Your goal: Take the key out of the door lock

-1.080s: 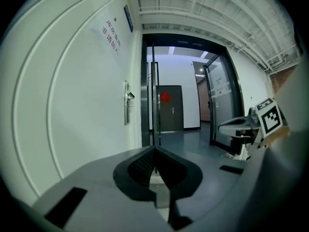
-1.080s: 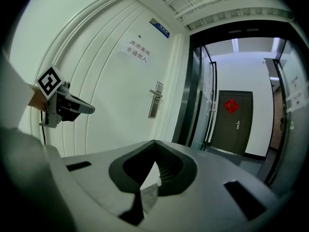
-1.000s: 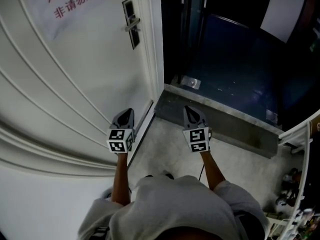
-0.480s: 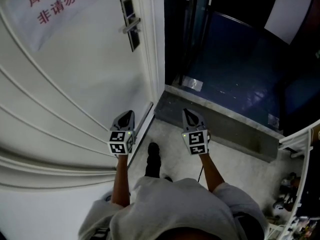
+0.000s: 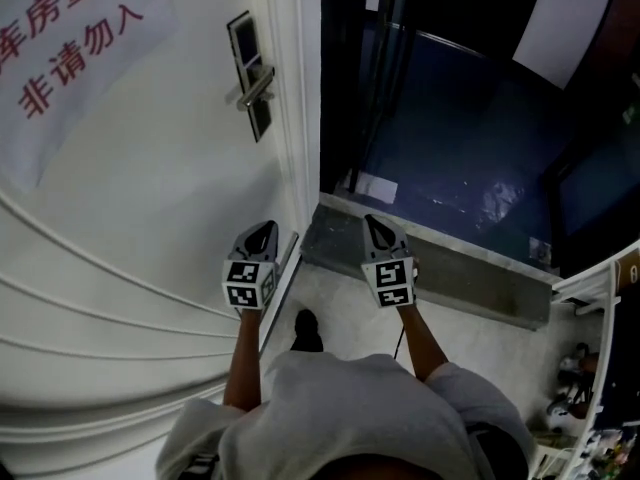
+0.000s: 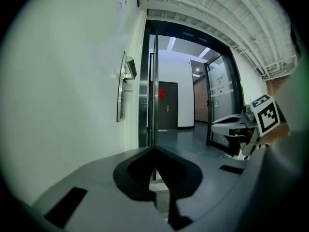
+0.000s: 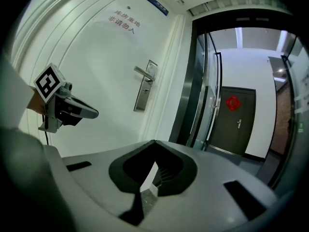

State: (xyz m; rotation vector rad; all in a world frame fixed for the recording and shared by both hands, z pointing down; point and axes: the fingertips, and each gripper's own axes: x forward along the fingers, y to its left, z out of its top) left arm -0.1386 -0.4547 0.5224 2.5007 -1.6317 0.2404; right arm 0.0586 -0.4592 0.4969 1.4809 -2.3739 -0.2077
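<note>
The white door (image 5: pixel 150 198) fills the left of the head view. Its metal lock plate with a lever handle (image 5: pixel 250 88) sits high up, well ahead of both grippers. That plate also shows in the left gripper view (image 6: pixel 121 88) and in the right gripper view (image 7: pixel 144 88). I cannot make out a key; it is too small to see. My left gripper (image 5: pixel 267 227) is held close beside the door's edge, its jaws shut and empty. My right gripper (image 5: pixel 373 221) hangs level with it over the threshold, also shut on nothing.
A grey stone threshold (image 5: pixel 440 258) runs across the open doorway, with a dark blue floor beyond it. A paper notice in red print (image 5: pixel 60 38) hangs on the door. A dark door with a red ornament (image 7: pixel 233 103) stands down the corridor. Shelving (image 5: pixel 600 368) stands at the right.
The person has stepped toward the door: a shoe came forward, and the lock plate and notice have grown larger and lower in the view. Both grippers stay shut, side by side.
</note>
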